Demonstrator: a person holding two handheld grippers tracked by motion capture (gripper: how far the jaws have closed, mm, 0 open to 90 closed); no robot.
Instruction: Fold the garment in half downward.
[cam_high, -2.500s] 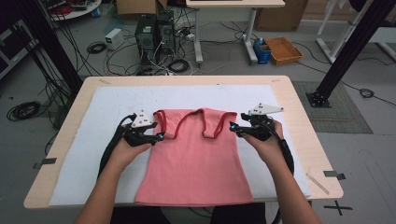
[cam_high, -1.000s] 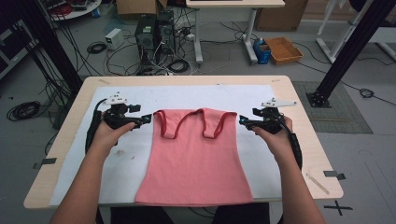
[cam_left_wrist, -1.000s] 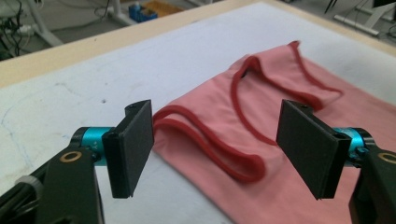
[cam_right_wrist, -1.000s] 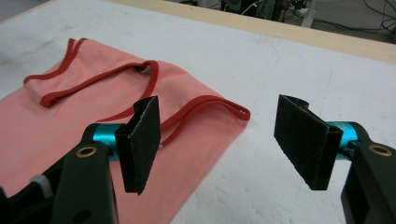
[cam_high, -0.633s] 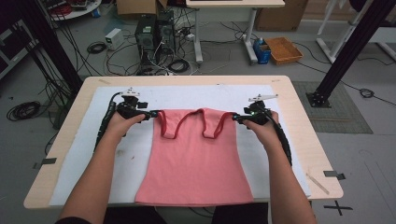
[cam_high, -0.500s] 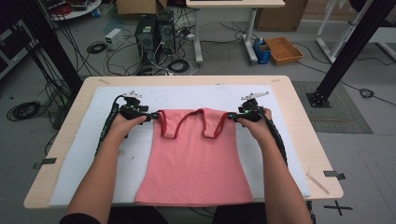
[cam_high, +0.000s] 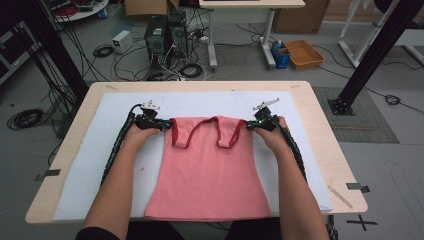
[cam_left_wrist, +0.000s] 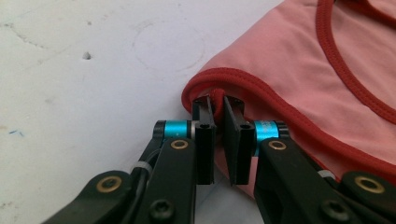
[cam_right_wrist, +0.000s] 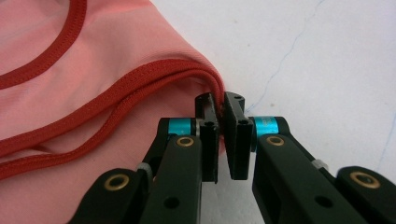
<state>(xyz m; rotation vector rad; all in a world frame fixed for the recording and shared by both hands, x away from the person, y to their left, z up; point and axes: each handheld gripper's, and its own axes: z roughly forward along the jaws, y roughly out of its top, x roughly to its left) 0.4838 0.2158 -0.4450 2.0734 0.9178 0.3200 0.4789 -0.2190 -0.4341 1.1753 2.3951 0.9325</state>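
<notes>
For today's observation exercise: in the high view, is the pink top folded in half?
No: the pink top lies spread flat on the white mat, with both straps and the hem showing.

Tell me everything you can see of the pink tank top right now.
The pink tank top lies flat on the white mat, hem toward the person, straps away. It looks like thin stretchy knit, with darker red binding round neckline and armholes. The left gripper is shut on the binding at one shoulder corner, the right gripper on the other; both jaws have just closed.
</notes>
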